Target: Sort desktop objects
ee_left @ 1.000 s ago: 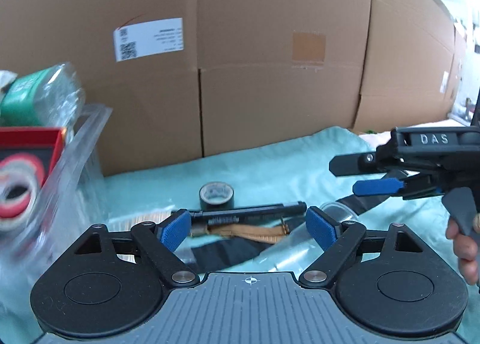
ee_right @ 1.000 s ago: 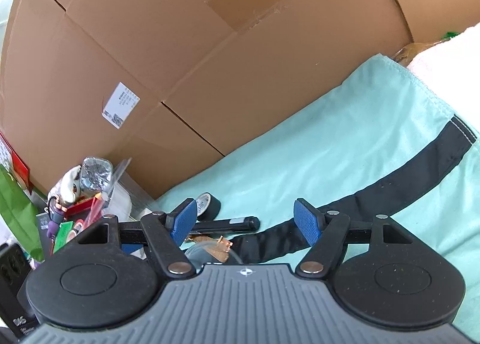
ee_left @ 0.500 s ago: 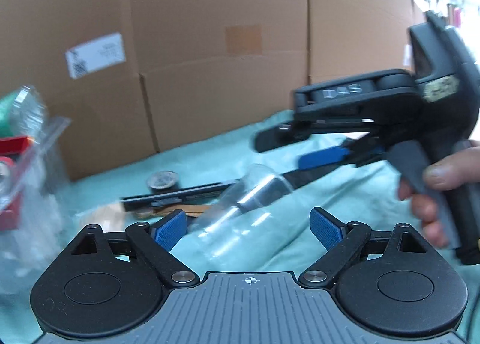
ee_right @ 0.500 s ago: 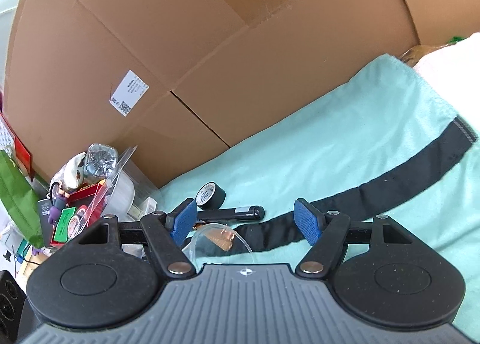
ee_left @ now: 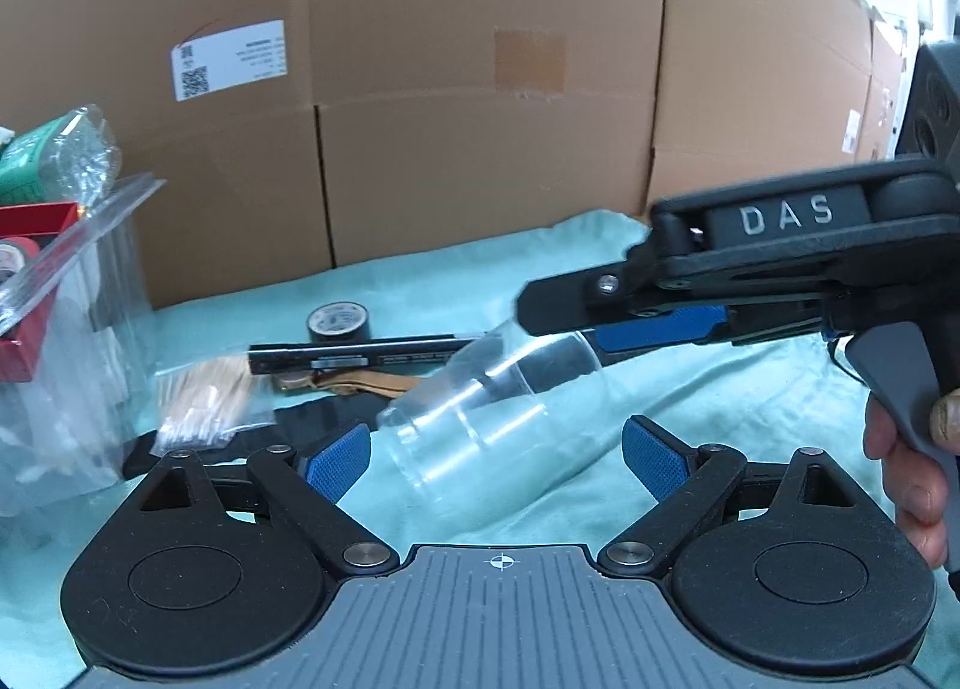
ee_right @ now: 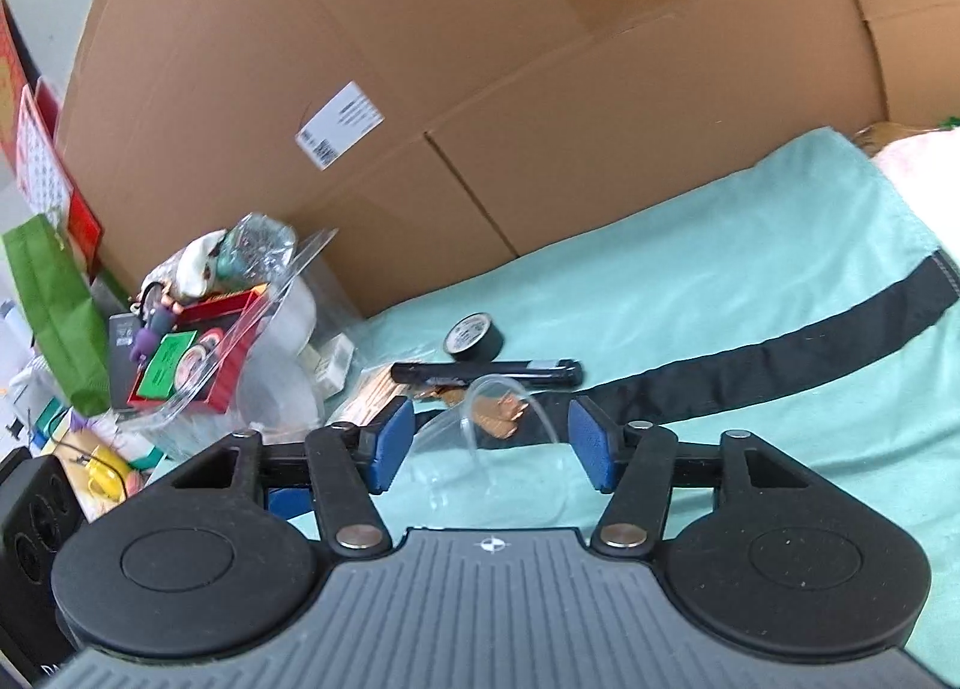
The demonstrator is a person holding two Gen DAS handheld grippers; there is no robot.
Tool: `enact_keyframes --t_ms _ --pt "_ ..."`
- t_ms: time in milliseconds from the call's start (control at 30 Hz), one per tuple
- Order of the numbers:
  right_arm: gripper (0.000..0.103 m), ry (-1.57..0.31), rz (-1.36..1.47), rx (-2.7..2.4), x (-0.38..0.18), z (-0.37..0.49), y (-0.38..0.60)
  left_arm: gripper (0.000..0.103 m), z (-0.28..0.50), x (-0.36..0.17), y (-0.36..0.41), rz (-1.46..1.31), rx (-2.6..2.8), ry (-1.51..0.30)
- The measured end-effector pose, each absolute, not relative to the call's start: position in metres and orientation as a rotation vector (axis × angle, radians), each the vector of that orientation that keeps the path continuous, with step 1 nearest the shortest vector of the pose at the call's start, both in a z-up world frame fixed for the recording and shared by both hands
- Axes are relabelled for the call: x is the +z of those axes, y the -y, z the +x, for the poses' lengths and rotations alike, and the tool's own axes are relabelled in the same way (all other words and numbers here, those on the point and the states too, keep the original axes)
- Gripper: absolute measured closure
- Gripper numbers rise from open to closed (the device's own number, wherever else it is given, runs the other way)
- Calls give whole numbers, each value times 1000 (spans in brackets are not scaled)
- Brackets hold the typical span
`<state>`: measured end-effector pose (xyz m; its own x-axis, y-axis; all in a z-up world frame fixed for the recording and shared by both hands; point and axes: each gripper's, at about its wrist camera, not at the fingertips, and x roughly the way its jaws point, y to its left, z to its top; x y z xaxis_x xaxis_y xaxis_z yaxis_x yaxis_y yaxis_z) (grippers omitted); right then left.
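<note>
A clear plastic cup [ee_left: 486, 413] lies on its side on the teal cloth [ee_left: 690, 389]. My left gripper [ee_left: 495, 458] is open, its blue pads on either side of the cup's base end. My right gripper [ee_right: 491, 443] is open around the cup [ee_right: 498, 449] at its rim end; it shows from the side in the left wrist view [ee_left: 660, 323]. Behind the cup lie a black pen-like stick [ee_left: 354, 356], a black tape roll [ee_left: 339, 320], a tan strap [ee_left: 366, 383] and a bag of wooden sticks [ee_left: 204, 401].
Large cardboard boxes [ee_left: 480, 89] wall off the back. At the left stands a clear plastic bin [ee_right: 264, 341] with a red box [ee_right: 204, 353], bottle and small items. A black band [ee_right: 780, 365] crosses the cloth. A green bag [ee_right: 54, 317] stands far left.
My right gripper has come down and forward so the cup now lies between its pads. My left gripper has moved in on the cup's other end.
</note>
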<state>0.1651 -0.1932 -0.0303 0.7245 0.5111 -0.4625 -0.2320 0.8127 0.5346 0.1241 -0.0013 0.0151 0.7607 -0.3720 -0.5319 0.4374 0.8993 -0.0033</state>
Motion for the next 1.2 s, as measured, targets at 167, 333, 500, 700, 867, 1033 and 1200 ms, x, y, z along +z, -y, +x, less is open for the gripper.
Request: enact_keyframes --t_ms 167,333,500,700,867,1033,1200 --pt "41 -633 453 413 -30 166 192 6 125 8 8 148 -441 -563" --pt "41 -664 441 438 -34 168 189 6 132 6 14 137 -449 -572" --pt "45 -670 399 474 -32 163 178 25 131 4 27 170 -477 -555" --pt "65 -654 309 482 -25 152 162 70 133 0 37 179 -479 -602" --pt "62 -659 307 450 -26 146 166 52 127 1 37 181 -464 -596" --pt "53 -652 288 395 -22 137 182 43 118 4 31 207 -446 -598" --pt "47 -622 216 319 -14 121 197 36 119 12 26 200 -431 -567"
